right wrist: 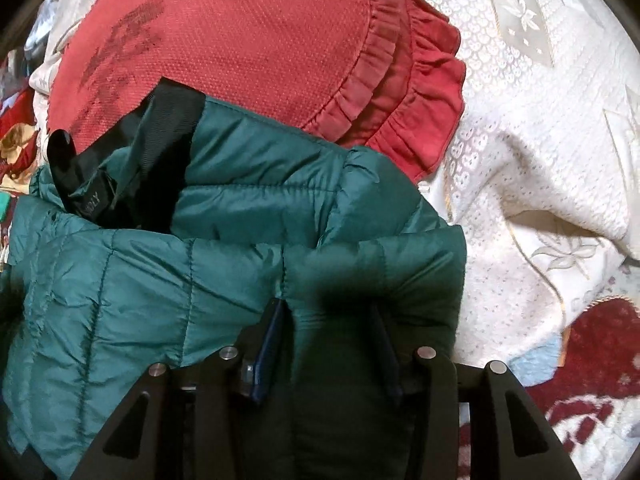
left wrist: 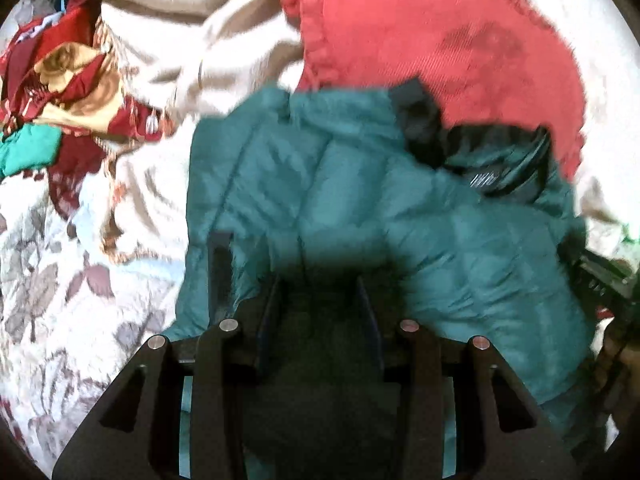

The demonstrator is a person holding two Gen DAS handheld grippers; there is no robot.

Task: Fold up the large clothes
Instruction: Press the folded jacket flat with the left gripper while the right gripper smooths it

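A teal quilted puffer jacket point(left wrist: 360, 200) with a black-lined collar point(left wrist: 420, 120) lies bunched on the bed. My left gripper point(left wrist: 320, 292) has its fingers on either side of a fold of the jacket and grips it. In the right wrist view the same jacket point(right wrist: 160, 280) fills the lower left, its black collar point(right wrist: 132, 160) turned up. My right gripper point(right wrist: 332, 312) is shut on a thick fold of the jacket near its right edge.
A red ruffled cushion point(right wrist: 240, 40) lies just beyond the jacket, also in the left wrist view point(left wrist: 440, 40). A white lace bedspread point(right wrist: 540, 140) covers the right. A beige cloth point(left wrist: 180, 40) and a red-gold patterned fabric point(left wrist: 68, 80) lie at the left.
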